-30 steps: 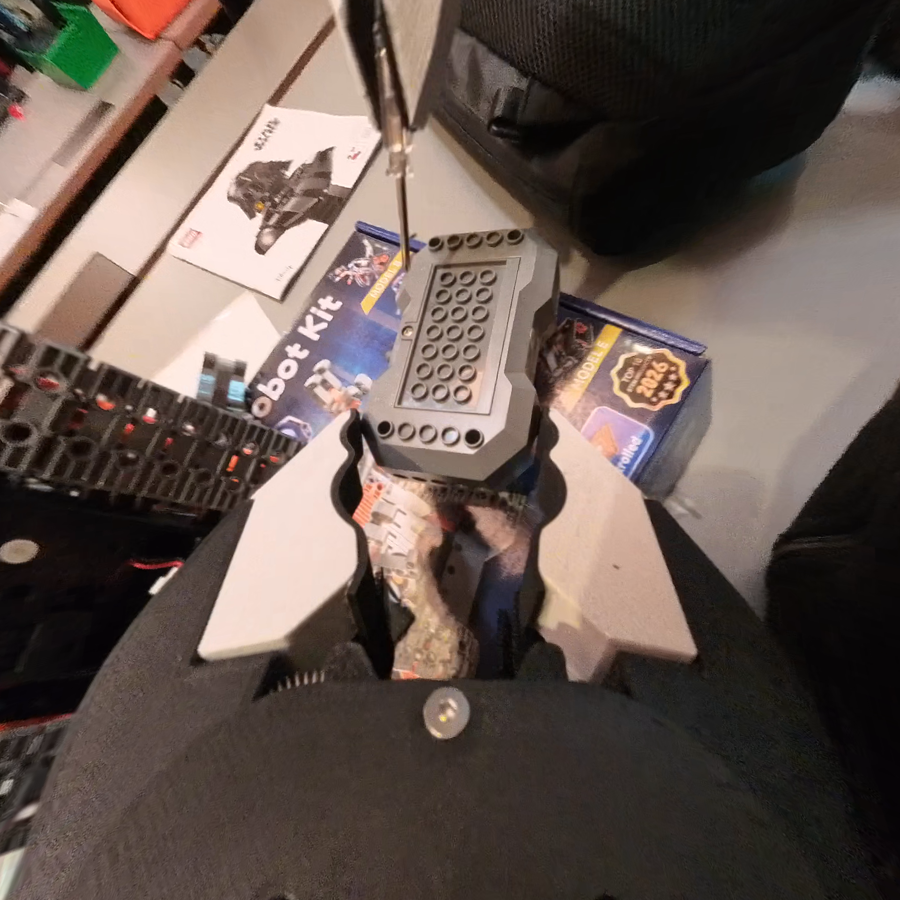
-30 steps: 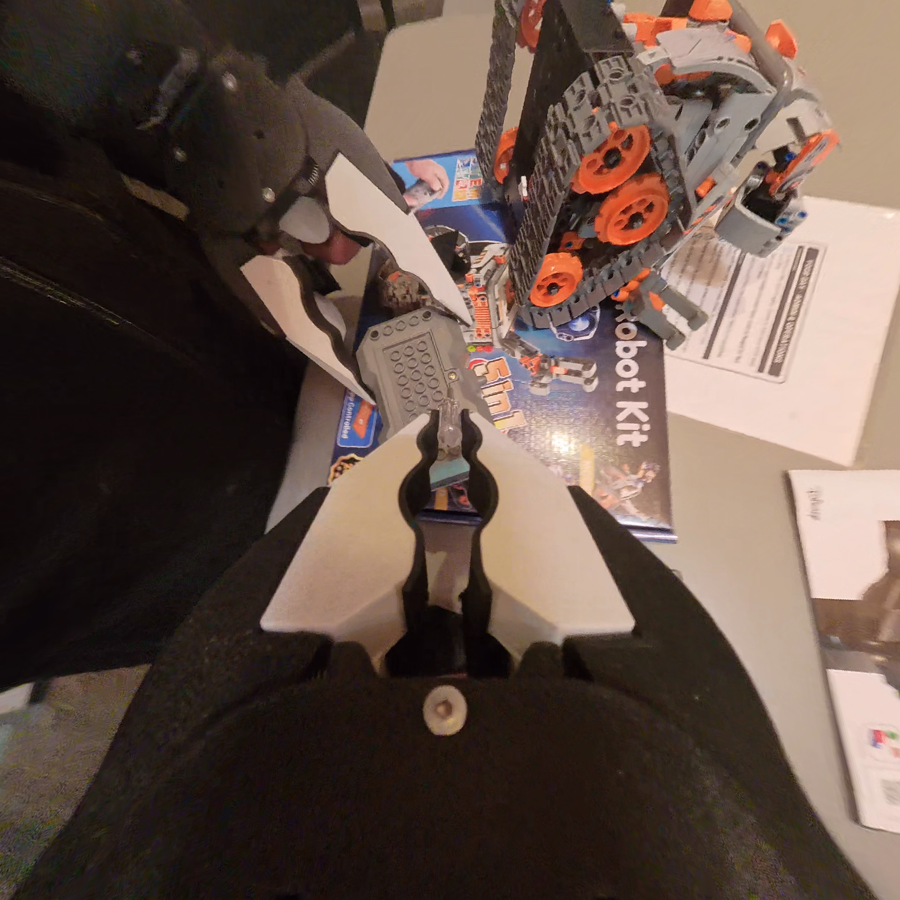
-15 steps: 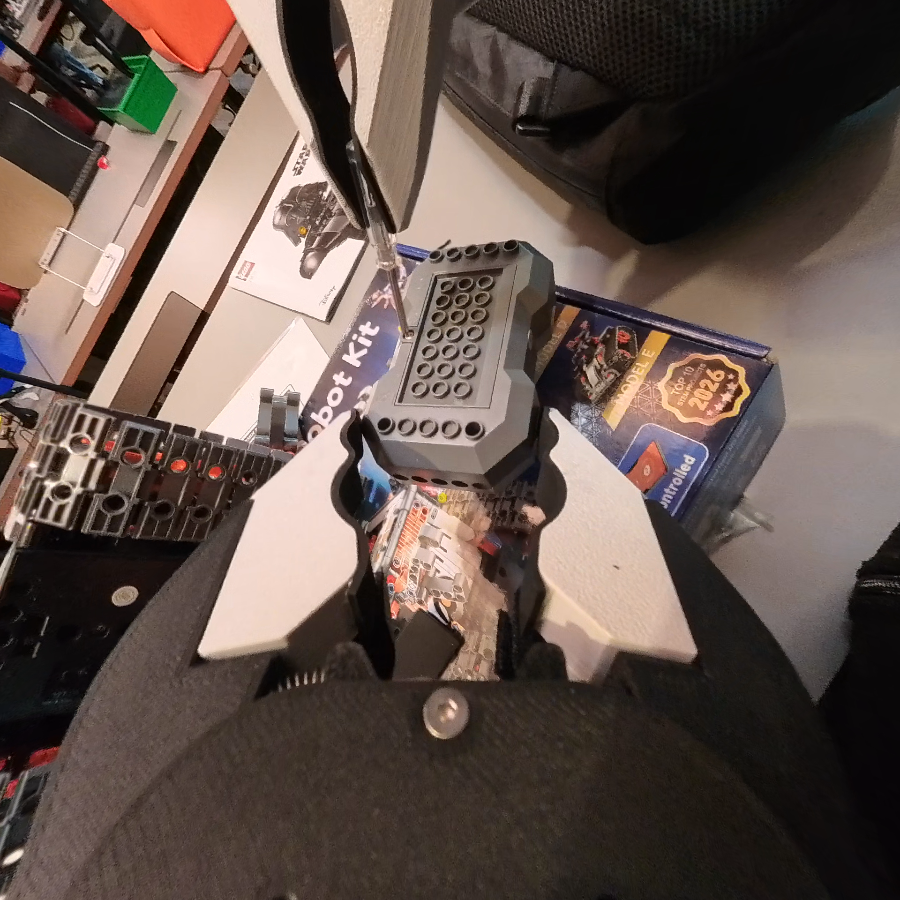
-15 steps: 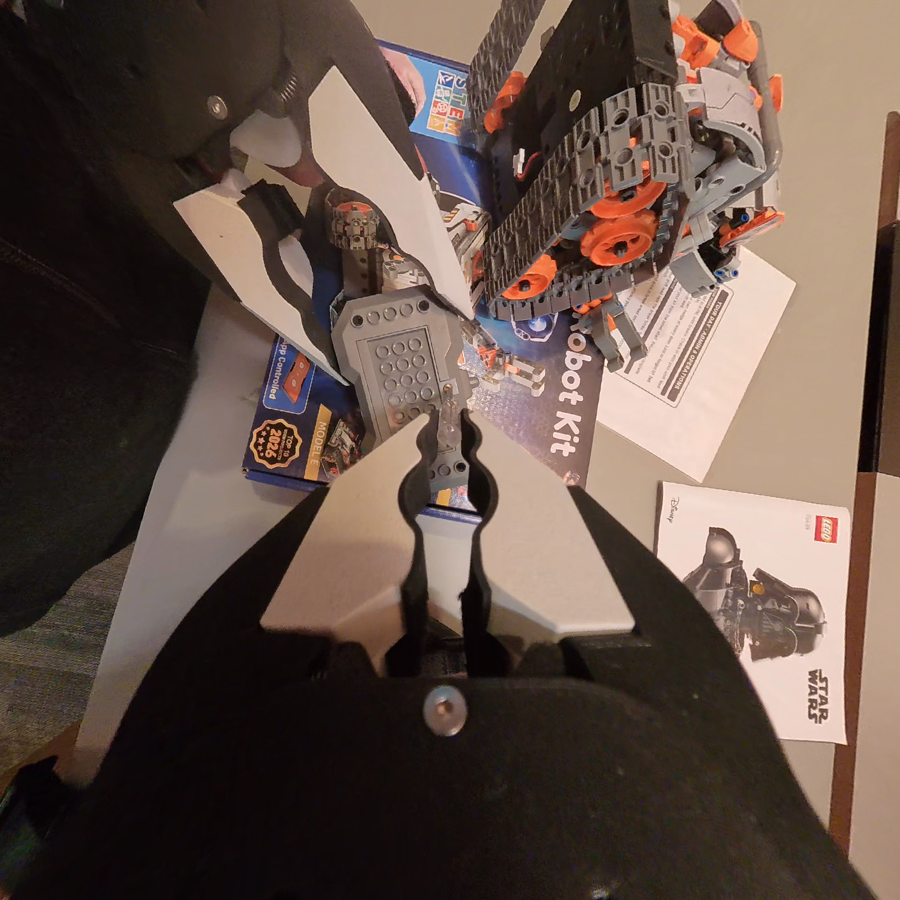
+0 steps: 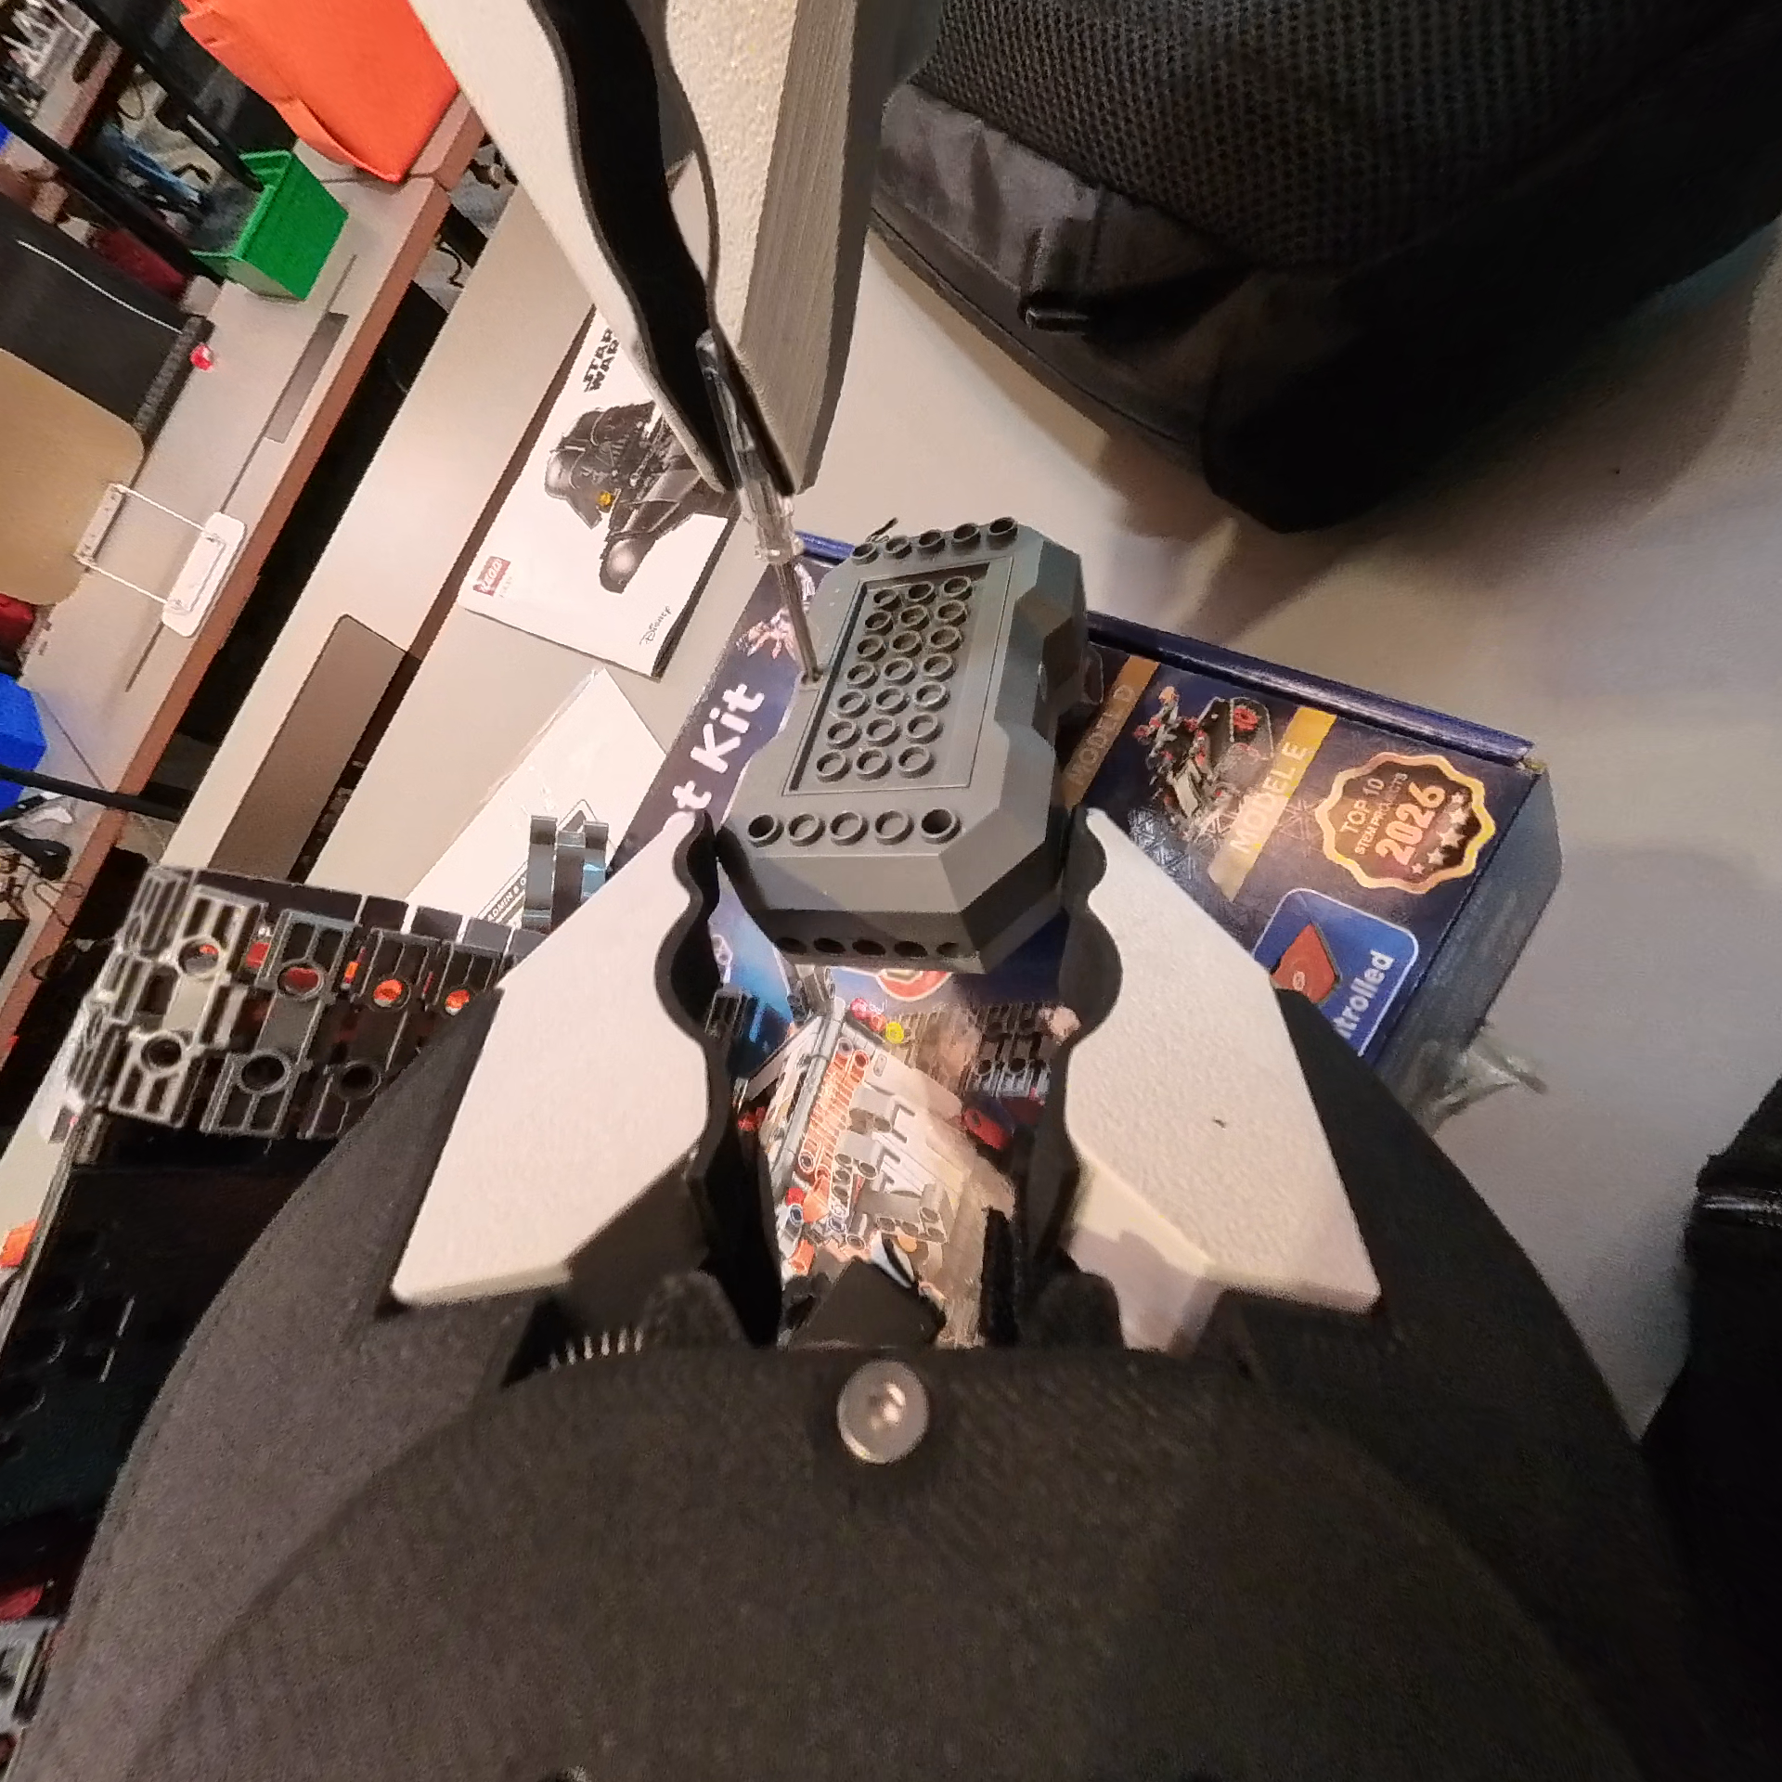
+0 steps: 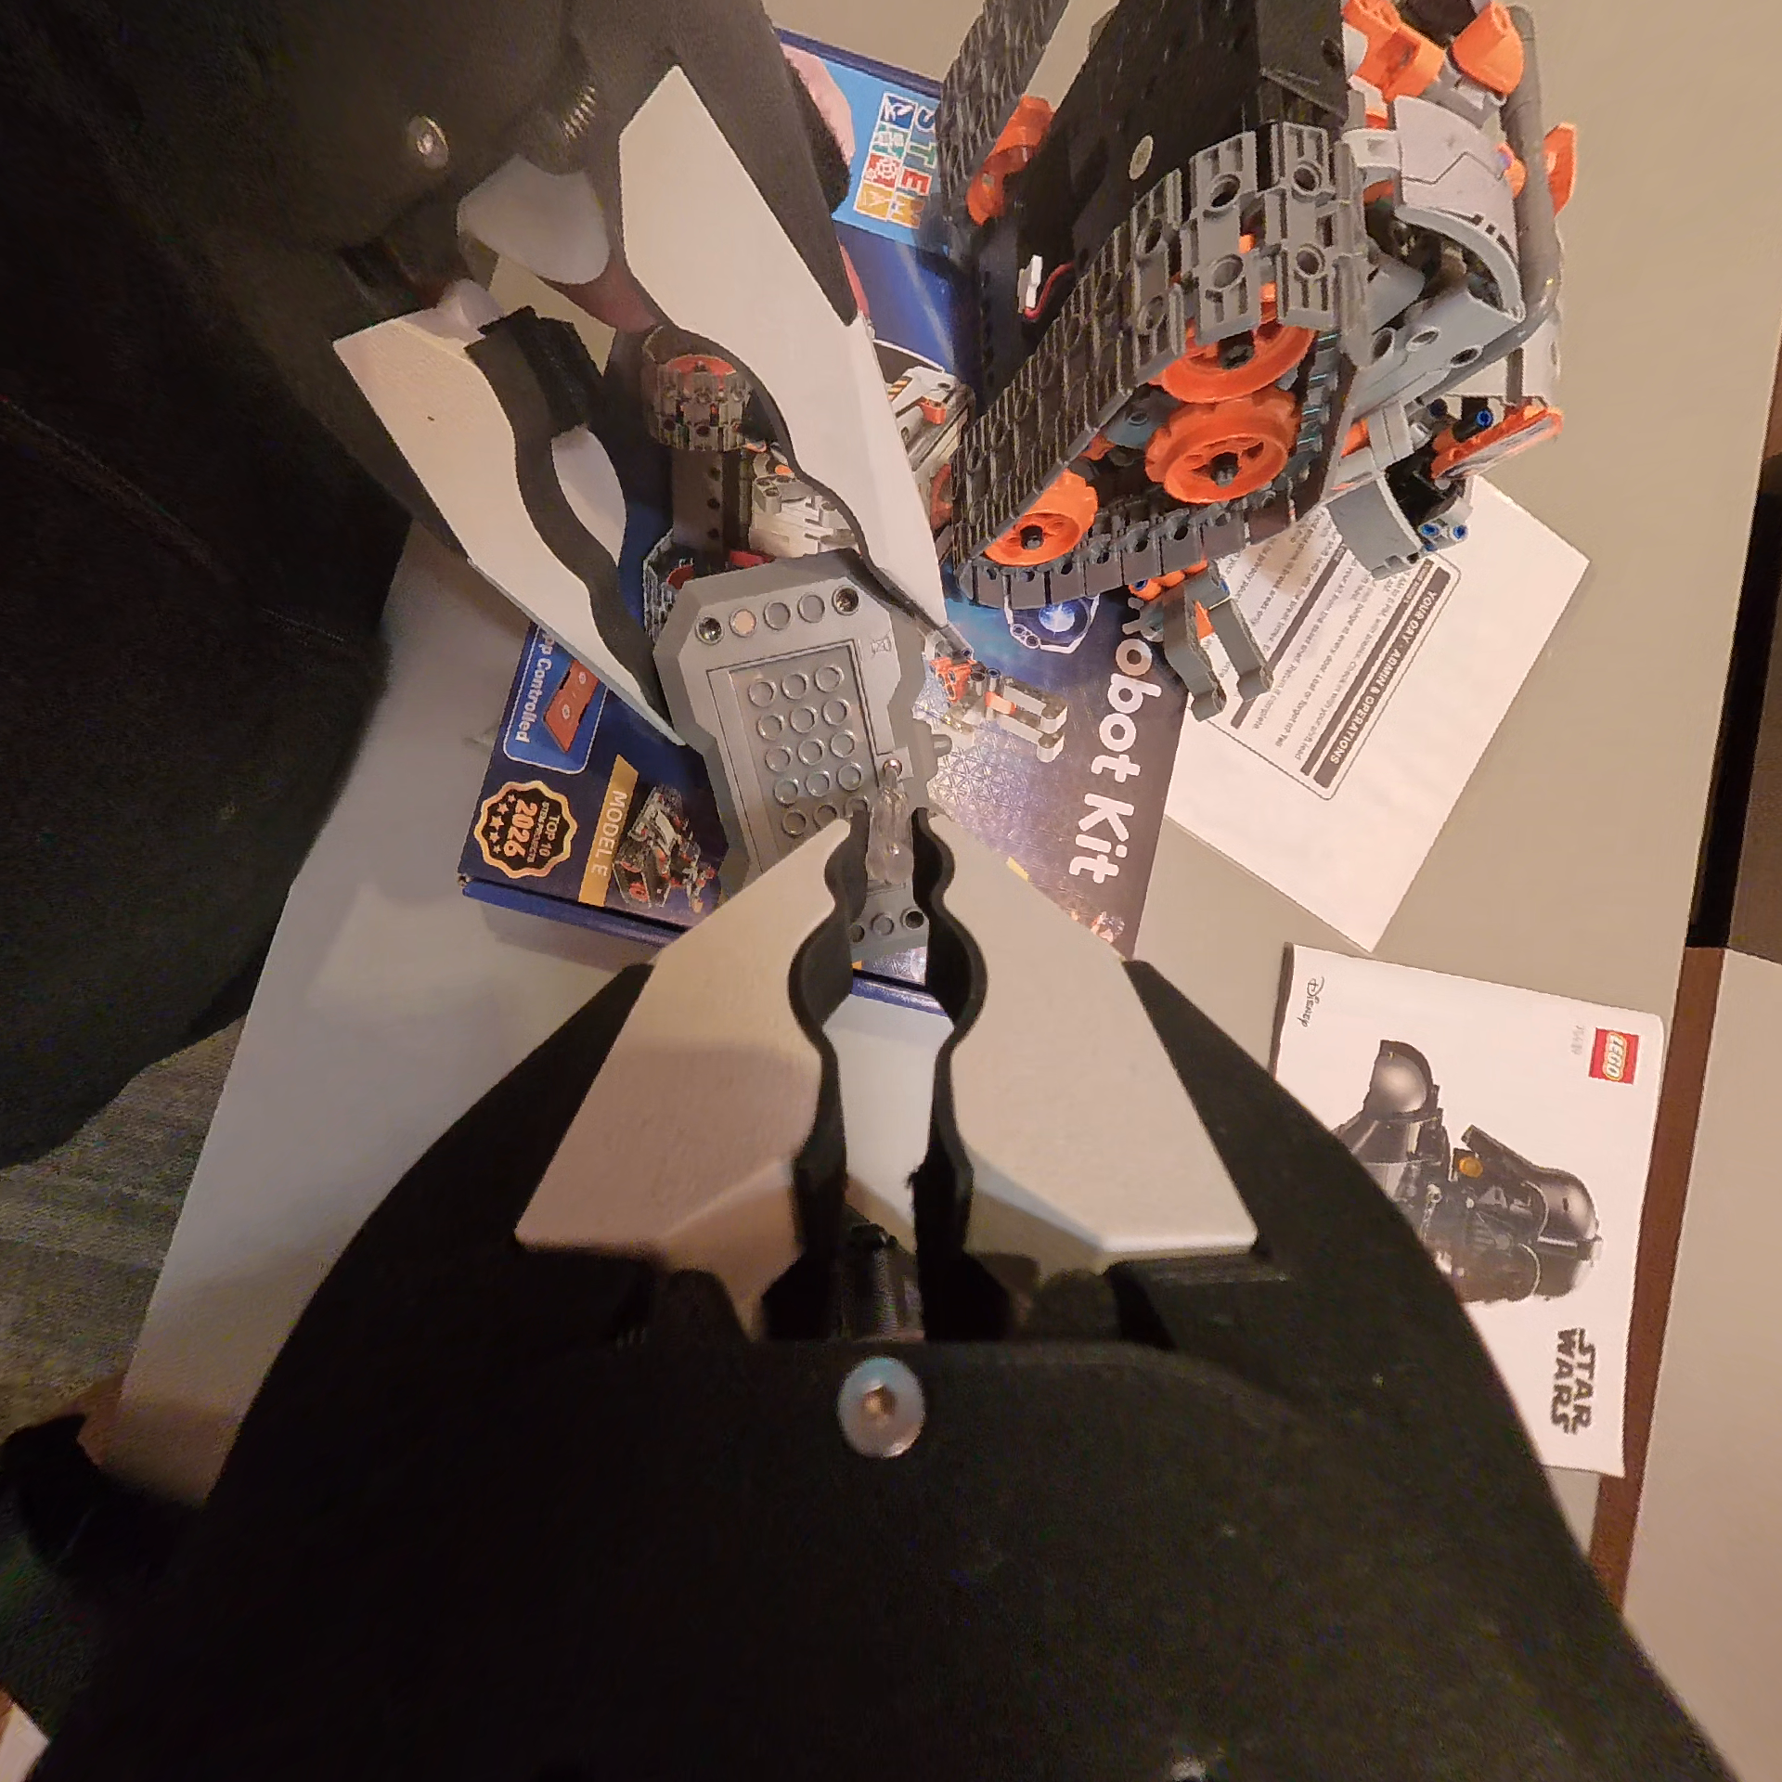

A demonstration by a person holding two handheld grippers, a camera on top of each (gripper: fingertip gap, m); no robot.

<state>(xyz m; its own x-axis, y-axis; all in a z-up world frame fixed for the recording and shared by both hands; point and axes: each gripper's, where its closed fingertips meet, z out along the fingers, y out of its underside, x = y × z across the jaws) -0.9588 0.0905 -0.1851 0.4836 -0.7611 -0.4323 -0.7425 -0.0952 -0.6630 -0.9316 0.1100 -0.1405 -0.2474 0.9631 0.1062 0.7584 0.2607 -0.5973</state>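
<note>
The left gripper [image 5: 892, 858] pinches a grey studded brick housing [image 5: 906, 733] at its near end, holding it above a blue kit box [image 5: 1350, 820] at frame centre. From the top of the left wrist view the right gripper [image 6: 885, 829] comes down, its fingers pressed together on a small clear-handled screwdriver [image 5: 776, 569] — the metal tip sits in a hole at the housing's left edge. A tracked grey-and-orange brick robot [image 6: 1234, 318] stands on the box at the upper right of the right wrist view, with a white printed sheet [image 6: 1350, 733] just beside it and an instruction booklet [image 6: 1466, 1196] lower right on the pale table [image 6: 386, 1012]. A black bag [image 5: 1350, 212] fills the upper right of the left wrist view.
</note>
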